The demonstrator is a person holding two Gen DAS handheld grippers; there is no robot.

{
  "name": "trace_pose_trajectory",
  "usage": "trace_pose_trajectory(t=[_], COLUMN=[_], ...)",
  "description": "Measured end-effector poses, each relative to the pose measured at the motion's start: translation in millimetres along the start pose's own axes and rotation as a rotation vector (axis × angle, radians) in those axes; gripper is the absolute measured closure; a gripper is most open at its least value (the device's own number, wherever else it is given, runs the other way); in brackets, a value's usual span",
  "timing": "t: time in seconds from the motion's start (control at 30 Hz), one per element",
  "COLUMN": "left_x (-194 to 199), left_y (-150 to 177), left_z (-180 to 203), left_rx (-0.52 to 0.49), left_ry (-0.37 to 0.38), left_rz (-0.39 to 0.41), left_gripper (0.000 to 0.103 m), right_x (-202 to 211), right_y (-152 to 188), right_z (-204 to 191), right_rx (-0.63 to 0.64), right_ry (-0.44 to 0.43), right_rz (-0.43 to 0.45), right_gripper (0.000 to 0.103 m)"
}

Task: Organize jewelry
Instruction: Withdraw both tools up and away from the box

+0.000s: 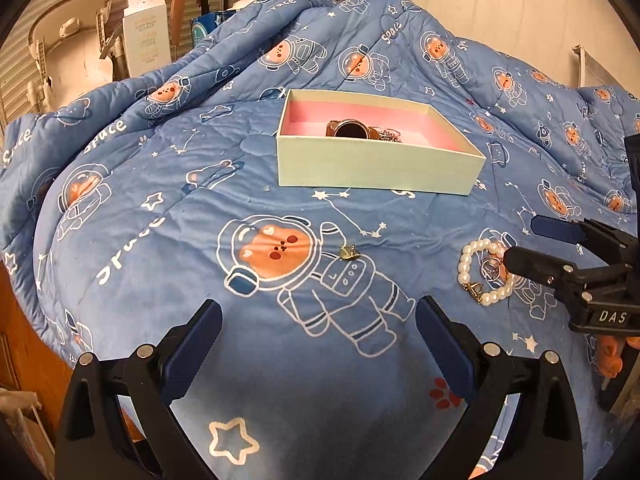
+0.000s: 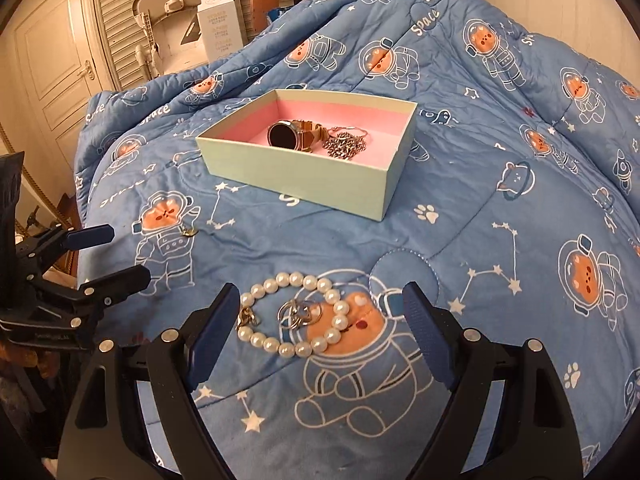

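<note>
We see a pearl bracelet (image 2: 298, 316) lying flat on a blue quilt (image 2: 500, 208), low in the centre of the right wrist view, with its gold clasp (image 2: 246, 317) at its left side. Two small silver rings (image 2: 298, 313) lie inside the loop of pearls. Our right gripper (image 2: 322, 334) hangs over it with its jaws spread wide, one blue pad just beside the clasp and the other to the right of the pearls; neither pad presses on anything.

Above it, in the middle of the frame, sits a pale green box (image 2: 296, 176) with a pink lining. Inside we see a watch (image 2: 286, 136) with a dark round face and, to its right, a heap of silver chain (image 2: 346, 144).

In the left wrist view, a small gold piece (image 1: 349, 253) rests on the quilt near the centre, on a printed astronaut bear. Our left gripper (image 1: 318, 332) is at the bottom of that frame, jaws wide and empty.

At the upper left of both views stand a white carton (image 2: 220, 20) and a cream slatted door (image 2: 116, 20).
</note>
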State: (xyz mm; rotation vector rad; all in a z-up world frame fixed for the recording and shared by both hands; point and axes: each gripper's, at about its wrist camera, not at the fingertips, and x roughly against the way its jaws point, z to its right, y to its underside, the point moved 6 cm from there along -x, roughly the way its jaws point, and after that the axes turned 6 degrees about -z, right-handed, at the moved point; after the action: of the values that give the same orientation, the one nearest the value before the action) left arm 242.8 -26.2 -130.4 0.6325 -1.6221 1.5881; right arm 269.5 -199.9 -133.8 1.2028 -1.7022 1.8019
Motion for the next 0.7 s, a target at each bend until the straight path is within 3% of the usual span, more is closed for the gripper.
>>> trace_pose_trajectory(t=[0.37,0.57,0.7], left_x=[3,1,-5], left_y=[12,3,-6], left_z=[2,-2,0], left_rx=[0.026,0.043,0.023], left_ry=[0.006,0.005,0.009], left_rz=[0.009,0.022,0.015], left_gripper=[0.009,0.023,0.045], right_x=[1,0,-5], right_y=[12,9,9], right_z=[5,28,38], right_rx=[-0.051,-0.12,-0.149], right_ry=[0.008,0.037,0.052], right_rz=[-0.008,-0.025,-0.049], right_gripper=[0.021,0.039,0.052])
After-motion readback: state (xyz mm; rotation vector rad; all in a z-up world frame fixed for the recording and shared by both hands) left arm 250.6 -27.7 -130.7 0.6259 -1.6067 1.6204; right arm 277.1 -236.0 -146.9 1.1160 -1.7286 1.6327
